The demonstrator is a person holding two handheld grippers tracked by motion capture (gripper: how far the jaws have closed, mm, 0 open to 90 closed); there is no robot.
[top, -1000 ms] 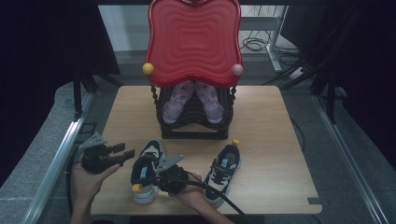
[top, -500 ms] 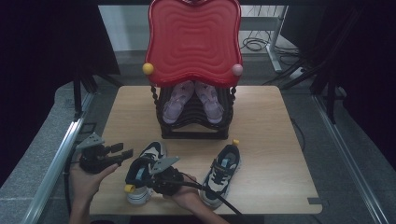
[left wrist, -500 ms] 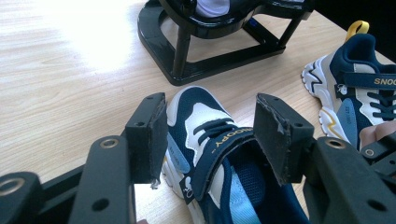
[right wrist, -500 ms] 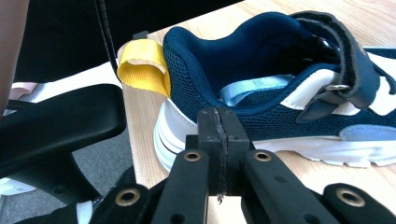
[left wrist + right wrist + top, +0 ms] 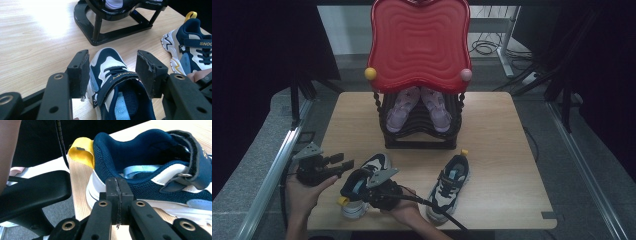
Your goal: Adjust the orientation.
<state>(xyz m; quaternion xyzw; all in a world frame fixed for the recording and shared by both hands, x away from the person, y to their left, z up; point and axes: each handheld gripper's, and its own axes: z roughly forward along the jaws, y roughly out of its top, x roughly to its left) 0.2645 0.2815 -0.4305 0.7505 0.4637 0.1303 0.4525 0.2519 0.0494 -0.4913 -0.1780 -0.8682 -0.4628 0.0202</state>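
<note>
A navy and white child's sneaker [image 5: 362, 176] with a yellow heel tab lies near the table's front left. My left gripper [image 5: 343, 162] is to its left, open, and in the left gripper view [image 5: 112, 62] the sneaker's toe [image 5: 110, 75] shows between the spread jaws with a gap on each side. My right gripper [image 5: 368, 192] is at the sneaker's heel side. In the right gripper view [image 5: 116, 182] its pads are pressed together with nothing between them, right against the sneaker's [image 5: 150, 170] side wall. The matching sneaker [image 5: 451, 181] lies further right.
A black shoe rack [image 5: 419, 135] with a red wavy top [image 5: 419, 45] stands at the table's middle back and holds a pair of pink shoes [image 5: 402, 107]. The wooden table [image 5: 507, 150] ends just in front of the hands. A metal rail [image 5: 272, 170] runs along the left.
The right gripper and the near sneaker have shifted slightly left and toward the front edge. The left gripper has stayed put.
</note>
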